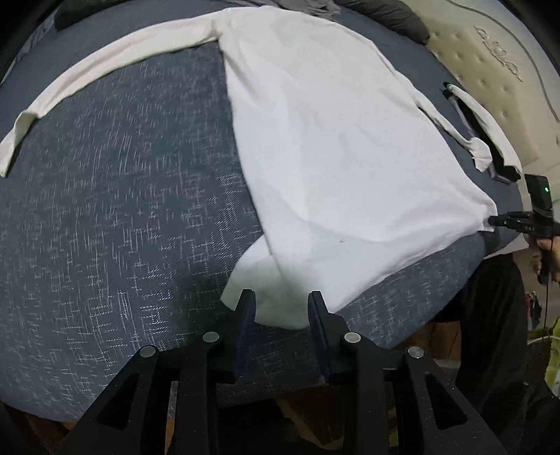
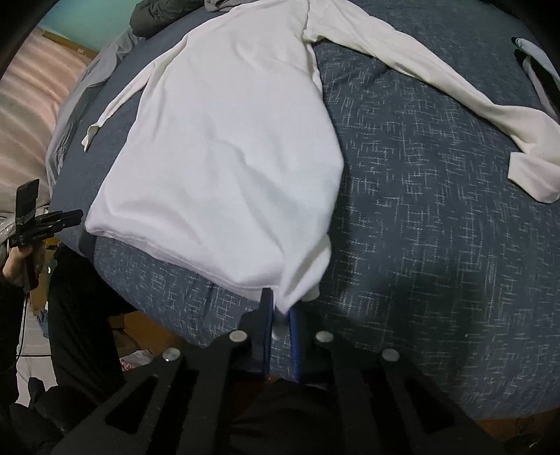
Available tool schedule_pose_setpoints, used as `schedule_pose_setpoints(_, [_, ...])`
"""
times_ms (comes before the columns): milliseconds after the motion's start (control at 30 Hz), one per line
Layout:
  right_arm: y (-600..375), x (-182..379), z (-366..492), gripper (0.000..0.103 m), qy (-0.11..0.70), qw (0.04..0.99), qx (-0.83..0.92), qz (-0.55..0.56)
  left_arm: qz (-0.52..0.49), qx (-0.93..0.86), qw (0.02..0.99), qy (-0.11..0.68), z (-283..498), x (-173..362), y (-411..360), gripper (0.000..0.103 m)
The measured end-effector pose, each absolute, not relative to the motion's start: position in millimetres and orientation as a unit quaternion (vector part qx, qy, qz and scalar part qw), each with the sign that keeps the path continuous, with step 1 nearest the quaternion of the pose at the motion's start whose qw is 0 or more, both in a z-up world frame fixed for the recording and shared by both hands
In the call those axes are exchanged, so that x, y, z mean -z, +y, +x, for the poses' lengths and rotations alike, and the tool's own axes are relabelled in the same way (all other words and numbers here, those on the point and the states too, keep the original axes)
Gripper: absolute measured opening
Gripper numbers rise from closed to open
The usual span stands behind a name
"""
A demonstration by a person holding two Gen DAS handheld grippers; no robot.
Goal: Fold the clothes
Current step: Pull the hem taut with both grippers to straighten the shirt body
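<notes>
A white long-sleeved shirt [image 1: 332,140] lies spread flat on the blue-grey bedspread [image 1: 122,210], both sleeves stretched out to the sides. My left gripper [image 1: 280,301] is open, its fingers standing on either side of the near hem corner [image 1: 266,297], which is doubled under. In the right wrist view, my right gripper [image 2: 280,308] is shut on the other hem corner of the shirt [image 2: 227,157], lifting it slightly off the bed. The left wrist view shows the right gripper [image 1: 500,221] at the bed's right edge. The left gripper [image 2: 66,217] appears by the far hem corner.
Dark and grey clothing [image 1: 385,14] is piled at the bed's far end. A black-and-white item [image 1: 490,140] lies near the right sleeve cuff. A beige quilted mattress [image 1: 497,70] stands beyond. The person's dark trousers [image 2: 80,297] are against the near bed edge.
</notes>
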State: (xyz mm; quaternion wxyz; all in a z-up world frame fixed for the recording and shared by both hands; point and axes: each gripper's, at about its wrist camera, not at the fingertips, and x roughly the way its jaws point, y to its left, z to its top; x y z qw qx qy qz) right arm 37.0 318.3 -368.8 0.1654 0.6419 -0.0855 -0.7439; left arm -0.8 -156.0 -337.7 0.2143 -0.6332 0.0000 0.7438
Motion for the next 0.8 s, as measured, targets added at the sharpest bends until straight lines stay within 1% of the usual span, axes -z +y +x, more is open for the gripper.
schedule_pose_setpoints(233, [319, 365, 39, 0.006, -0.088, 0.167, 0.746, 0.639, -0.627, -0.749, 0.215, 0.021, -1, 337, -151, 0.034])
schedule_pose_setpoints(433, [320, 362, 40, 0.006, -0.090, 0.169, 0.748, 0.635, -0.625, -0.745, 0.232, 0.013, 2, 336, -143, 0.034])
schedule_pose_setpoints(467, [320, 362, 39, 0.006, -0.091, 0.169, 0.748, 0.635, -0.623, -0.746, 0.235, 0.009, 2, 334, -143, 0.035])
schedule_pose_setpoints(533, [320, 362, 38, 0.006, -0.092, 0.170, 0.748, 0.635, -0.623, -0.745, 0.240, 0.002, 1, 333, -141, 0.050])
schedule_pose_setpoints(667, [314, 361, 37, 0.006, -0.092, 0.179, 0.748, 0.632, -0.639, -0.730, 0.244, -0.010, -1, 346, -136, 0.050])
schedule_pose_setpoints(700, [313, 360, 37, 0.006, -0.092, 0.181, 0.748, 0.631, -0.643, -0.725, 0.246, -0.009, -1, 349, -134, 0.046])
schedule_pose_setpoints(733, [313, 357, 37, 0.004, -0.091, 0.184, 0.749, 0.629, -0.645, -0.722, 0.248, -0.006, 0, 350, -132, 0.029])
schedule_pose_setpoints(767, [312, 354, 38, 0.003, -0.090, 0.186, 0.751, 0.627, -0.645, -0.722, 0.249, -0.001, 2, 350, -130, 0.018])
schedule_pose_setpoints(800, [312, 352, 38, 0.003, -0.090, 0.189, 0.753, 0.624, -0.645, -0.722, 0.251, 0.005, 4, 349, -128, 0.004])
